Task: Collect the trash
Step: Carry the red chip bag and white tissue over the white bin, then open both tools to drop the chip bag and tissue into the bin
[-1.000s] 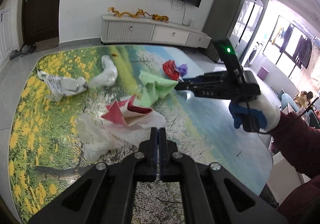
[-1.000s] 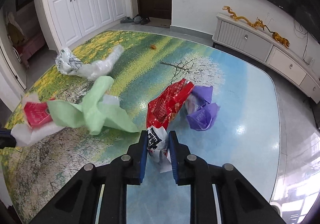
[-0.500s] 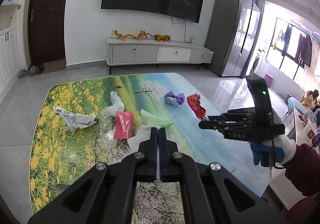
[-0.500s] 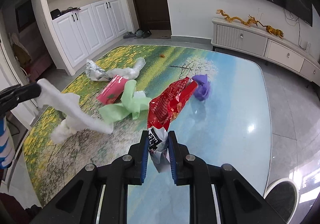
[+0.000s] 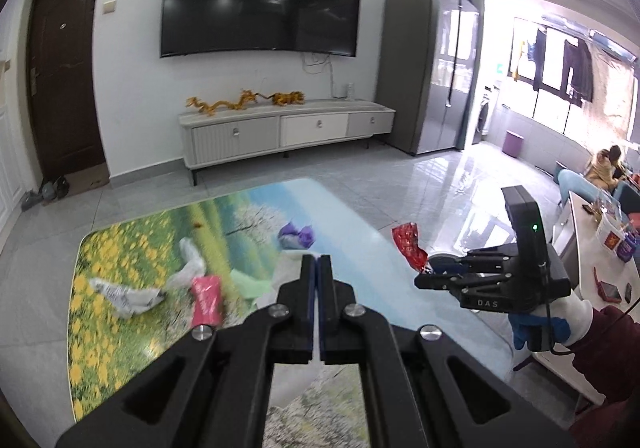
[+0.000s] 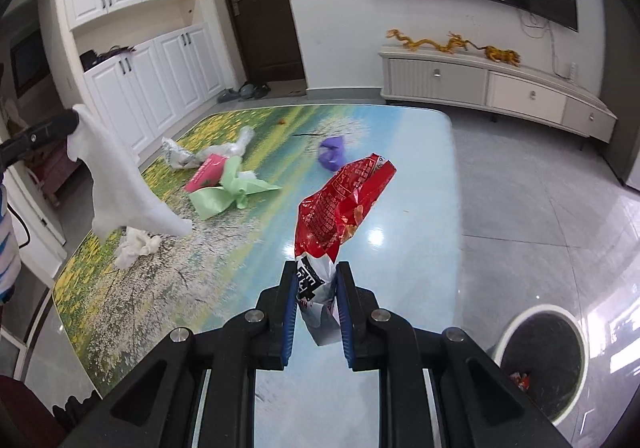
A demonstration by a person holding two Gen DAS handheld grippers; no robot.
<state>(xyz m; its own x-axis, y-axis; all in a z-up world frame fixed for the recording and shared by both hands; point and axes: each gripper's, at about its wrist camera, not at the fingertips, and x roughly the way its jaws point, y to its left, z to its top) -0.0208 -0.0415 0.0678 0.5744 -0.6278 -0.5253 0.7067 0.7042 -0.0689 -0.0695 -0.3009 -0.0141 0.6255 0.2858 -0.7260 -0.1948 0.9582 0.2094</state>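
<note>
Pinching the silver end of a red snack wrapper, the right gripper holds it in the air above the near right part of the tabletop; the left gripper has its fingers pressed together on a white tissue, which hangs above the left edge. On the tabletop lie a purple wrapper, a green bag, a pink packet and a crumpled white tissue; a white trash bin stands on the floor beside the near right corner.
</note>
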